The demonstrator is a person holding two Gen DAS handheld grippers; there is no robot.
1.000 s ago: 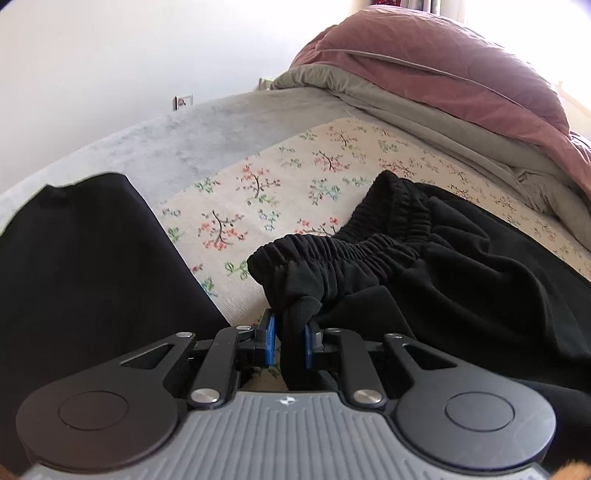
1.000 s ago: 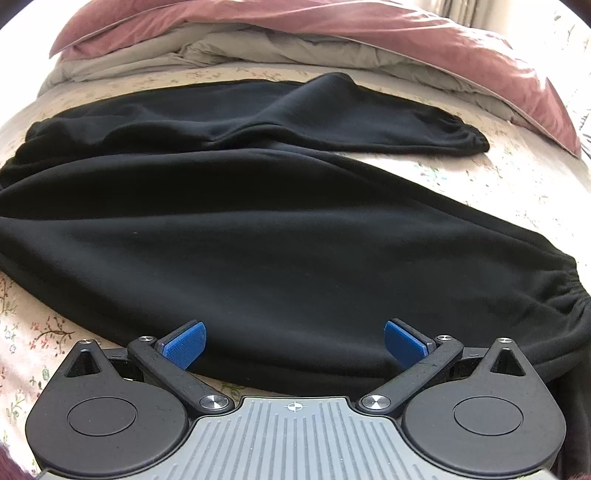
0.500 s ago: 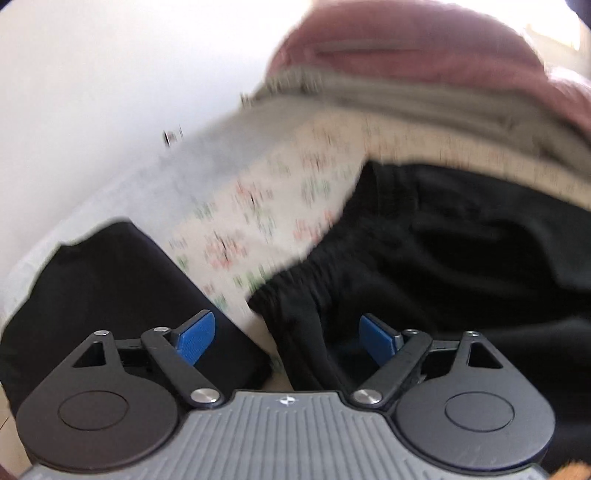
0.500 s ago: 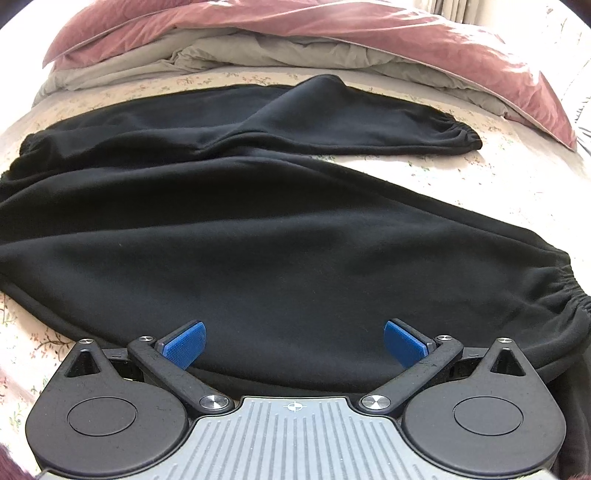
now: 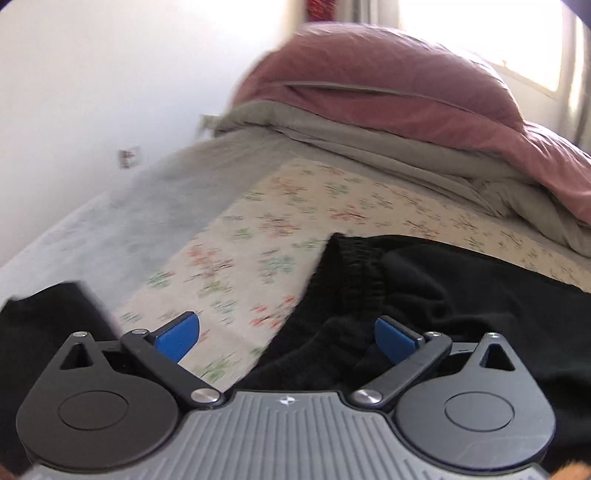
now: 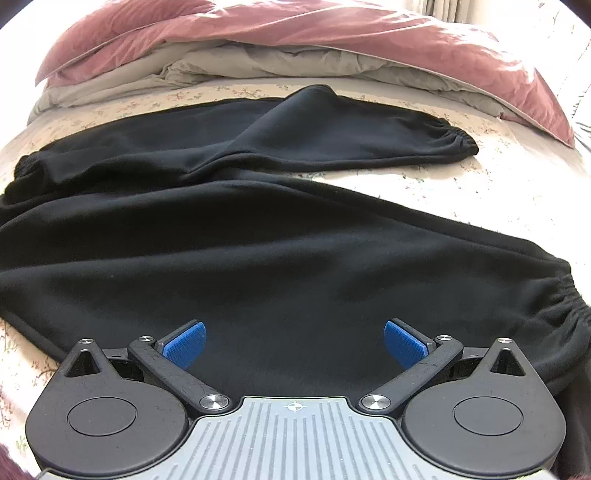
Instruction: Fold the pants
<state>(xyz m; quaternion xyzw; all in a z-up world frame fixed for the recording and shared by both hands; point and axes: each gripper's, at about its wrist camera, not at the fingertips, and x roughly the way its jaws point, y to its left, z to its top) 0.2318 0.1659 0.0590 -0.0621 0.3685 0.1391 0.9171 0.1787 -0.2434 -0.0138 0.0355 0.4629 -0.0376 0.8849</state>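
Black pants (image 6: 280, 258) lie spread on a floral bed sheet (image 6: 517, 192), the two legs running to the right, with elastic cuffs at far right (image 6: 454, 142) and near right (image 6: 569, 306). In the left wrist view the gathered waistband (image 5: 354, 273) lies just ahead of my left gripper (image 5: 286, 339), which is open and empty, with the waistband fabric under its right side. My right gripper (image 6: 293, 343) is open and empty, hovering over the near leg.
A pink duvet (image 6: 295, 33) over grey bedding (image 6: 258, 66) is piled at the back of the bed. A grey blanket strip (image 5: 147, 221) and white wall are at left. Another black cloth (image 5: 40, 332) lies at lower left in the left wrist view.
My left gripper opened and let go of the waistband, which dropped onto the bed. My right gripper stayed open and drew back slightly from the pants.
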